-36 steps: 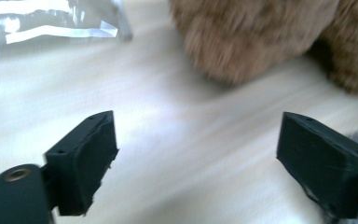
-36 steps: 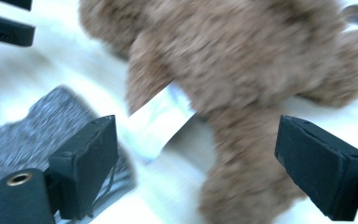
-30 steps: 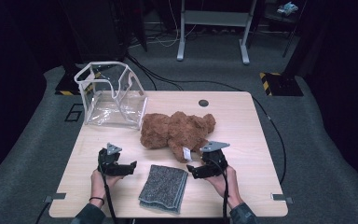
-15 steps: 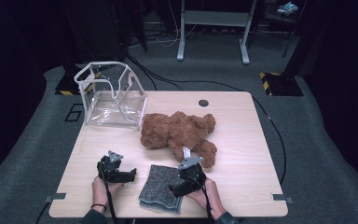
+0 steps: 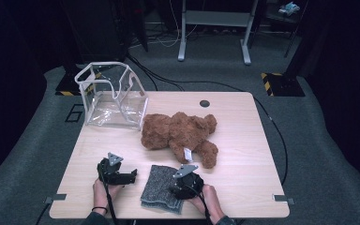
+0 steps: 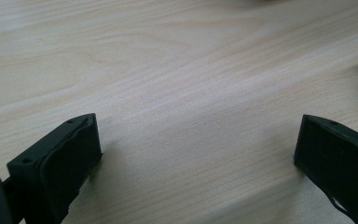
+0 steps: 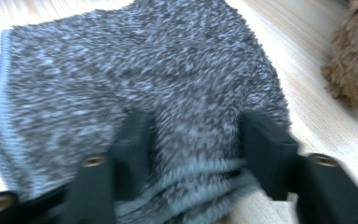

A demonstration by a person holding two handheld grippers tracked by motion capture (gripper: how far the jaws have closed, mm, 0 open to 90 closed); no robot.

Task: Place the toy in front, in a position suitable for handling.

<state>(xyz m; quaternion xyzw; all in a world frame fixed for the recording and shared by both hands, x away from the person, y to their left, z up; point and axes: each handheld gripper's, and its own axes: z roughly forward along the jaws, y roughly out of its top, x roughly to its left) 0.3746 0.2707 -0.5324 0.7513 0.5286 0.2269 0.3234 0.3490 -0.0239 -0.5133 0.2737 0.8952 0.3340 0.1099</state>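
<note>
The right gripper [image 7: 193, 144], jaws apart, straddles the near edge of a folded grey knit cloth [image 7: 135, 79] on the wooden bench [image 5: 243, 136]. The left gripper [image 6: 198, 154] rests wide open over bare wood. Behind lie a brown teddy bear [image 5: 180, 133] and a clear plastic bag [image 5: 110, 96].

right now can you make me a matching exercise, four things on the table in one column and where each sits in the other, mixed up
1 teddy bear
2 clear bag
3 grey cloth
4 left claw

a far left corner of the table
b open over bare wood, left of the cloth
c middle of the table
d near edge, under the right claw

Pairs: 1-c, 2-a, 3-d, 4-b
</note>
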